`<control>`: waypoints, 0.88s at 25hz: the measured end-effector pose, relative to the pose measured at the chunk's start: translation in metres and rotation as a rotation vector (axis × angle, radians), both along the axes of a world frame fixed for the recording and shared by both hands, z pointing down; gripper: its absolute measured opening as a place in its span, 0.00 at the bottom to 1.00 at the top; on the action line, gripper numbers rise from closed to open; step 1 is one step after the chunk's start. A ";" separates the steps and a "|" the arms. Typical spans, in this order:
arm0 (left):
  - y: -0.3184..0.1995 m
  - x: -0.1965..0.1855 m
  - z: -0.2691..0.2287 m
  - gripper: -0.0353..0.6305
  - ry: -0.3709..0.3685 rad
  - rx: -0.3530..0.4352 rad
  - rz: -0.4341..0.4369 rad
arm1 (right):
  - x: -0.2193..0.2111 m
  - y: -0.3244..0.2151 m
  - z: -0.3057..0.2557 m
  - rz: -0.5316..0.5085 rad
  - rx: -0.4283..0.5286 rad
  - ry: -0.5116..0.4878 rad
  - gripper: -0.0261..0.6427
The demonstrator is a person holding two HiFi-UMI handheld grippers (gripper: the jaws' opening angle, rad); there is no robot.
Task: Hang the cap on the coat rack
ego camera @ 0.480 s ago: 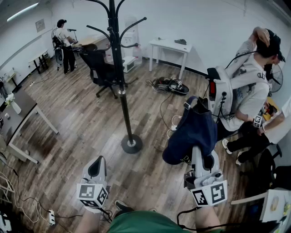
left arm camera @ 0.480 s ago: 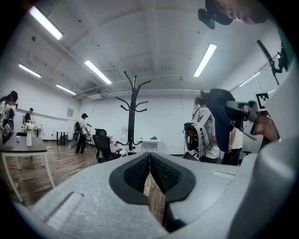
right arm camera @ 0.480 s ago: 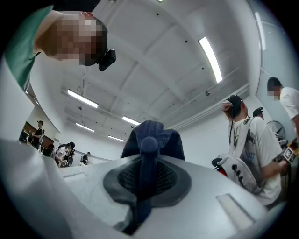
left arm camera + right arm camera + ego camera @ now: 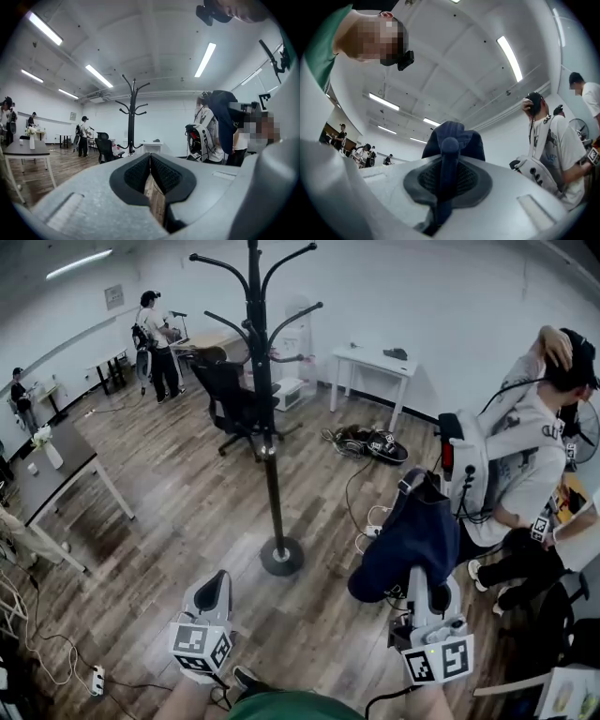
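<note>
The right claw (image 4: 449, 178) is clamped tight on the edge of a dark blue cap (image 4: 412, 535), held up well right of the coat rack (image 4: 273, 484) on the wood floor (image 4: 187, 512), while the left claw (image 4: 150, 169) is pinched together, empty.

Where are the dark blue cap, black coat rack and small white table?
dark blue fabric cap (image 4: 410, 538), head view, crown.
black metal coat rack (image 4: 273, 474), head view, pole.
small white table (image 4: 365, 356), head view, bare top.
</note>
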State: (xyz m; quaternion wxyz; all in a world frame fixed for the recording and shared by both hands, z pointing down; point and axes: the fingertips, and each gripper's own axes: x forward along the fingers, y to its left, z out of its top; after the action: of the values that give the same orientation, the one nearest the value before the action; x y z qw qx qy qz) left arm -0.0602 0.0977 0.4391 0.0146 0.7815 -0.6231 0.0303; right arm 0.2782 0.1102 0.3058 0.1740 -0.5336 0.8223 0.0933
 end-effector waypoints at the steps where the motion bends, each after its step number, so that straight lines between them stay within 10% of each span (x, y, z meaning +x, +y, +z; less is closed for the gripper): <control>1: 0.001 0.002 0.001 0.07 -0.001 -0.001 -0.004 | 0.002 -0.001 -0.001 -0.003 0.004 0.003 0.07; 22: -0.075 -0.033 0.002 0.07 0.022 0.015 0.052 | -0.030 -0.063 -0.008 0.082 0.016 0.010 0.07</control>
State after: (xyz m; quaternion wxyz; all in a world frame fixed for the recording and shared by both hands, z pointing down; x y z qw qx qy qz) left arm -0.0935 0.0225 0.4415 0.0149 0.7977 -0.6026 0.0174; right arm 0.2486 0.0470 0.2982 0.1701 -0.5651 0.7998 0.1097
